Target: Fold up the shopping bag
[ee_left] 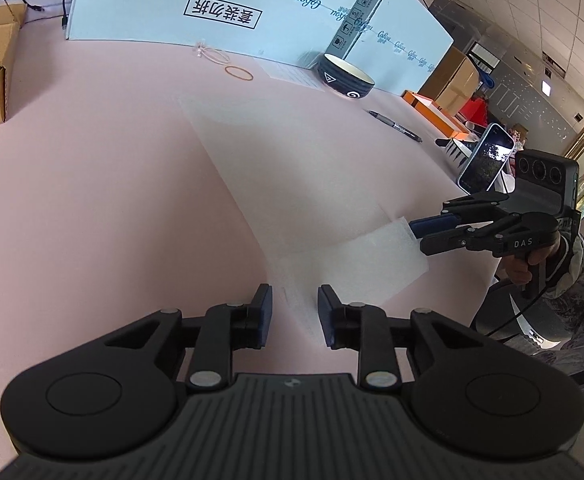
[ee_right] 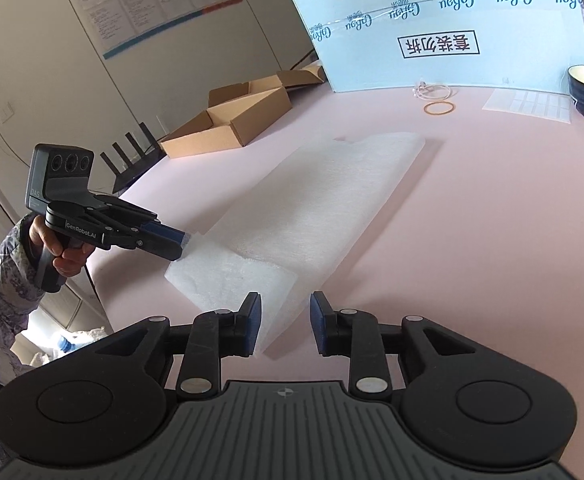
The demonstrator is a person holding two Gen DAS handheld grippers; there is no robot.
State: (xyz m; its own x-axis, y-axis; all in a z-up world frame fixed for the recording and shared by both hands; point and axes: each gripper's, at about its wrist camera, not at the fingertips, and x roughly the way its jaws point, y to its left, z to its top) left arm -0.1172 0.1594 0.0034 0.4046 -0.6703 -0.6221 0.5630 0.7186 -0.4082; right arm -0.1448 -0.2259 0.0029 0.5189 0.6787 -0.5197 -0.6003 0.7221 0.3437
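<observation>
Flanking the white bag [ee_left: 316, 204] (partly folded); both grippers' jaws parted.

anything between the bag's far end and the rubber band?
Nothing: right wrist view shows only bare pink table between the white bag and the rubber band.

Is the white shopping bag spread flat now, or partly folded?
Partly folded: the near end of the white shopping bag is turned over, a doubled layer on the pink table.

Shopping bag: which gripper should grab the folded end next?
Right, narrowly: the right gripper has open fingers straddling the folded flap corner; the left gripper straddles only a thin edge.
</observation>
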